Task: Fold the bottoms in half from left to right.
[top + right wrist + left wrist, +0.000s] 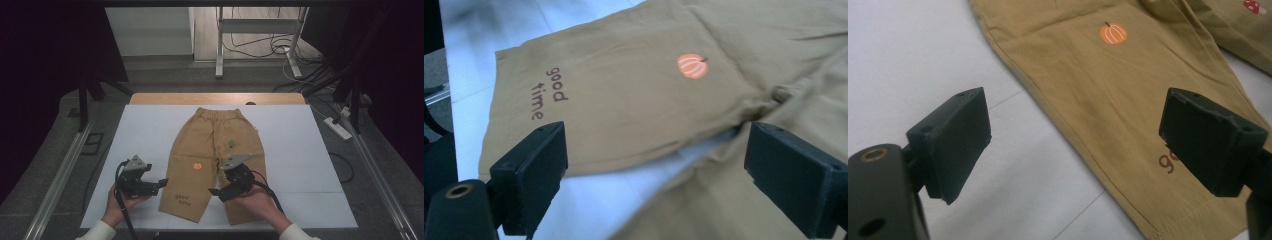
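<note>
A pair of tan child's trousers (pixel 215 150) lies spread flat on the white desk (pixel 300 150), waistband at the far edge and both legs pointing toward the person, so the hems are the nearest parts to reach. That layout looks set up for folding or smoothing: the cloth is front side up, with its orange pumpkin patch (pixel 197 166) and the brown "good time" lettering (pixel 547 92) showing on one leg and a green patch (pixel 232 143) on the other.

The left claw (pixel 161 184) hangs just off the outer seam of the lettered leg, spread wide, one jaw over bare desk and the other over the cloth, gripping nothing. I judge it is lining up to take that leg's edge near the hem.

The right claw (pixel 214 192) sits above the gap between the two legs, also spread wide and holding nothing, aimed across at the lettered leg. From its own camera a strip of white desk shows between the legs, so the inner seams are apart there and easy to get a jaw under
</note>
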